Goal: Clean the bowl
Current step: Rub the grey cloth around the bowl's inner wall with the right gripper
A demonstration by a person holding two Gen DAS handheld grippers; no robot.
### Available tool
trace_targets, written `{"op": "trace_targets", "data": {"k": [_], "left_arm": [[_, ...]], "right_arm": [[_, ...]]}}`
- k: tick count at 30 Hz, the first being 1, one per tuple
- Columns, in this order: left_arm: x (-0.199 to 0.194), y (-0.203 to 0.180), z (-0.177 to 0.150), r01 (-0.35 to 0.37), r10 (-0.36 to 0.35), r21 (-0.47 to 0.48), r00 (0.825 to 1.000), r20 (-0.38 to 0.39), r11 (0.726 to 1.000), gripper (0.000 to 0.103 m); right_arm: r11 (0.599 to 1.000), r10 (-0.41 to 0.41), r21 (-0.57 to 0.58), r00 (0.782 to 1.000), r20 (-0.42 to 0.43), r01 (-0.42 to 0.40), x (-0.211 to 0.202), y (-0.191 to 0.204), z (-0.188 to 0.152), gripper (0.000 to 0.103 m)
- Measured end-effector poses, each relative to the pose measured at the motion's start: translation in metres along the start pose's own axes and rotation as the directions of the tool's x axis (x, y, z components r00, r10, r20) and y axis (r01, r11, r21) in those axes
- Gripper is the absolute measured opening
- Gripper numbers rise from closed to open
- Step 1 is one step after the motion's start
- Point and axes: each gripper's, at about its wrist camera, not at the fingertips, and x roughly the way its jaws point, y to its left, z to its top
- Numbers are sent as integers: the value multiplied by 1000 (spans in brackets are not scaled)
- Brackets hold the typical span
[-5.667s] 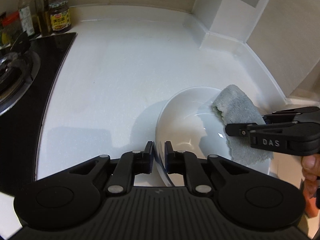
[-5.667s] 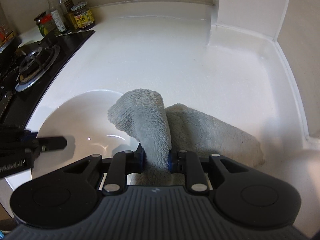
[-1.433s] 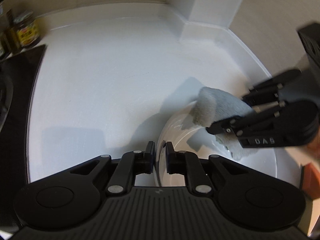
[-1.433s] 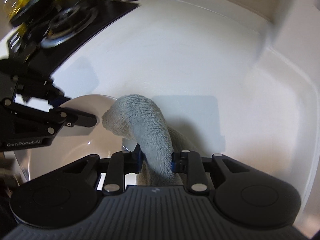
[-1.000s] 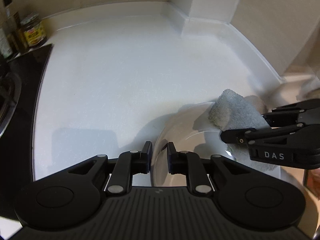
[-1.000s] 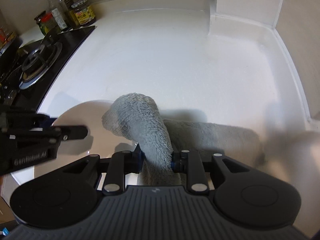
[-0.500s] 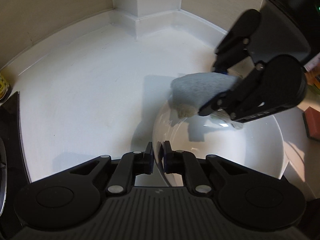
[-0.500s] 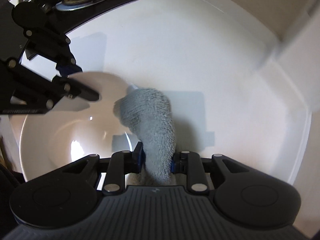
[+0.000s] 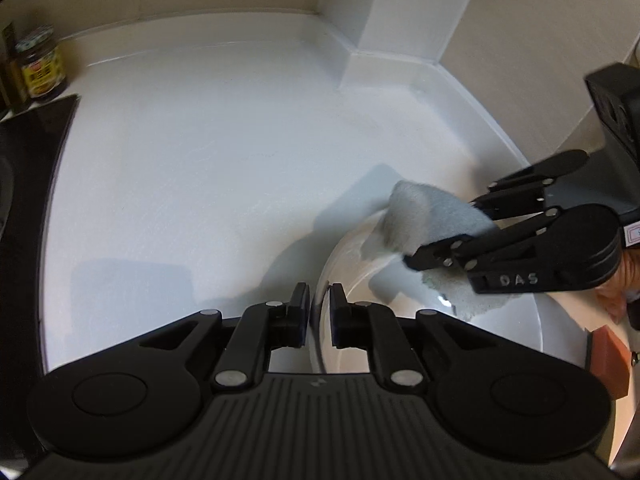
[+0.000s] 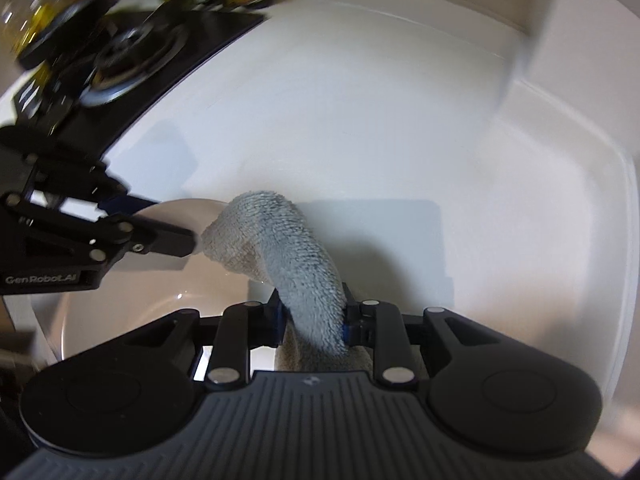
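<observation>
A white bowl (image 9: 504, 332) sits tilted on the white counter at the lower right of the left wrist view. My left gripper (image 9: 319, 300) is shut on its near rim. My right gripper (image 10: 310, 312) is shut on a grey cloth (image 10: 288, 240), whose folded end presses on the bowl's far rim and inner wall. The cloth (image 9: 428, 220) and the right gripper (image 9: 416, 254) also show in the left wrist view. The bowl (image 10: 140, 296) and the left gripper (image 10: 188, 236) show at the left of the right wrist view.
A black gas hob (image 10: 132, 52) lies at the far left with jars and bottles (image 9: 40, 64) behind it. The white counter (image 9: 224, 152) ends at a tiled wall corner (image 9: 384, 44). A brown object (image 9: 608, 364) lies at the right edge.
My right gripper has swung the cloth around inside the bowl, now onto the far rim. My left gripper keeps its hold on the rim while the bowl tilts and turns.
</observation>
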Motion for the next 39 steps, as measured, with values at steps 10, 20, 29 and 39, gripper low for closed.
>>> {"op": "trace_targets", "data": {"k": [10, 20, 29, 39], "left_arm": [[-3, -4, -10, -70, 70, 14, 997, -10, 997, 5], [16, -5, 9, 0, 8, 244, 999, -31, 970, 5], [23, -13, 18, 21, -3, 373, 999, -47, 928, 7], [8, 18, 5, 24, -25, -52, 1000, -17, 998, 8]], "right_arm": [[959, -90, 278, 992, 94, 61, -2, -6, -30, 20], [994, 6, -109, 993, -116, -19, -4, 9, -19, 25], [965, -15, -261, 986, -167, -29, 11, 14, 24, 21], [998, -22, -67, 999, -36, 20, 5, 12, 15, 19]]}}
